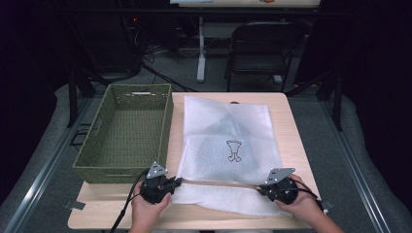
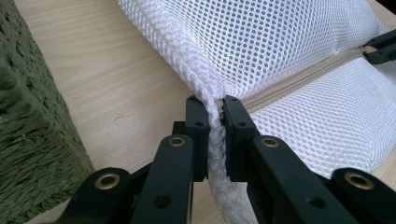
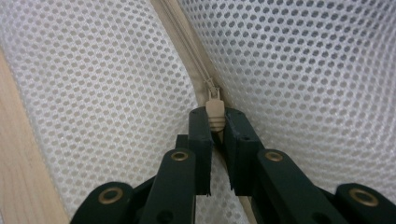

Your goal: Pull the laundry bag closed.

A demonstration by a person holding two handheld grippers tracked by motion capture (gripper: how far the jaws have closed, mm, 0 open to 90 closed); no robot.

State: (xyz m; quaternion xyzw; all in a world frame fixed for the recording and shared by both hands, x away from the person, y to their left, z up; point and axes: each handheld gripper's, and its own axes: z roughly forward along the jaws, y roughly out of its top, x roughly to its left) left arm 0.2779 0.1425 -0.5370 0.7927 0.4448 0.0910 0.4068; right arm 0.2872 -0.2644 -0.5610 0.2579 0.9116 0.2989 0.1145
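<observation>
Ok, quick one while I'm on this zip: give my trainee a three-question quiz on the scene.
1. True or false: the left gripper is clamped on the end of the white mesh bag.
2. What does the right gripper pinch?
A. the basket rim
B. the beige zipper pull
C. a cable
3. On which side of the bag, seen from the high view, does the green woven basket stand?

Key
1. True.
2. B, the beige zipper pull.
3. On its left, on the wooden table.

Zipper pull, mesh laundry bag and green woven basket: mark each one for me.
zipper pull [image 3: 215,113], right gripper view, on its beige tab between the jaws.
mesh laundry bag [image 1: 228,121], high view, on its upper panel.
green woven basket [image 1: 124,173], high view, on its near wall.
</observation>
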